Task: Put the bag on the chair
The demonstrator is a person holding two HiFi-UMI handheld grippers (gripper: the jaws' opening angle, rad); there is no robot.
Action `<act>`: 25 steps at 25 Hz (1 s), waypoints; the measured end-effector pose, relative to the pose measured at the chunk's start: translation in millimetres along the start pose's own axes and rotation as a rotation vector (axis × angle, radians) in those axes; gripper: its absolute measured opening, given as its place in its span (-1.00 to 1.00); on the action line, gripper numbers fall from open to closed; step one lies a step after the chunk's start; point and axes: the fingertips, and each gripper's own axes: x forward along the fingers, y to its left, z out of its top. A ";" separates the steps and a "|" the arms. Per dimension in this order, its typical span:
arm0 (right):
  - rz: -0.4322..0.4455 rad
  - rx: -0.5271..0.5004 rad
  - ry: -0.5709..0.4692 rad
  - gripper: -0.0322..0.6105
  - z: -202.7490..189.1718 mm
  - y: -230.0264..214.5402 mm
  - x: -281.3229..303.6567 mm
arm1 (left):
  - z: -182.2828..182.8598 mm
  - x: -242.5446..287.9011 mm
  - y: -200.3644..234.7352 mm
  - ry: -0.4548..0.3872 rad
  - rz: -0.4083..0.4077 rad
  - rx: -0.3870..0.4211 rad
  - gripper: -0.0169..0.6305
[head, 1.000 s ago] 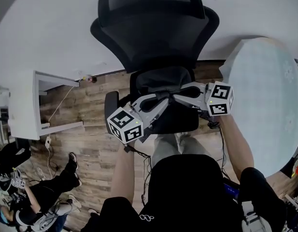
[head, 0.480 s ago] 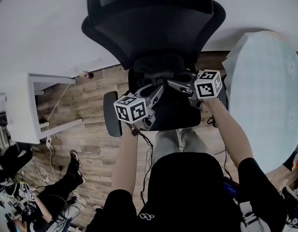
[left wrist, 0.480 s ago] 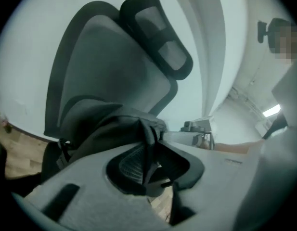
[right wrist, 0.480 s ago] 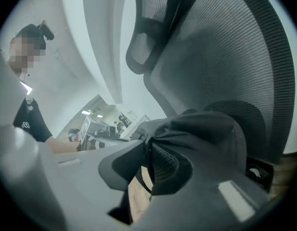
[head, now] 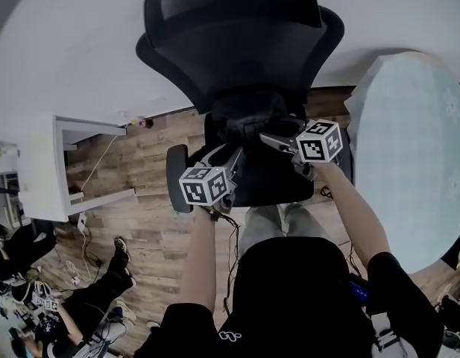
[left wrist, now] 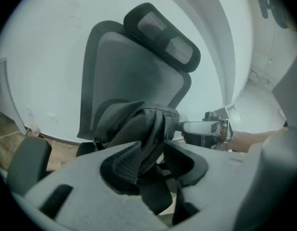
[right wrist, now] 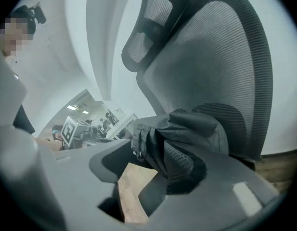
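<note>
The black fabric bag (head: 248, 114) rests on the seat of the black mesh office chair (head: 237, 43), against its backrest. My left gripper (head: 233, 146) reaches in from the left, and its jaws are opening. In the left gripper view, a fold of the bag (left wrist: 134, 124) still hangs between the left gripper's (left wrist: 150, 160) pads, which no longer squeeze it. My right gripper (head: 273, 136) comes in from the right, and its jaws are opening too. In the right gripper view, bag fabric (right wrist: 187, 134) lies against one pad of the right gripper (right wrist: 153, 170), with bare floor showing beside it.
A round pale table (head: 416, 148) stands close on the right. A white cabinet (head: 43, 170) is at the left on the wooden floor (head: 140, 222). The chair's left armrest (head: 177, 177) sits beside my left gripper. People sit at the lower left (head: 65, 304).
Both grippers have moved forward with the bag, from over the front of the seat to nearer the backrest. The bag now lies lower, against the backrest.
</note>
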 end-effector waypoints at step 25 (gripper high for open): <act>-0.252 -0.419 -0.528 -0.89 135.9 157.9 -186.1 | 109.8 -161.6 -166.5 -0.723 0.355 0.206 -0.95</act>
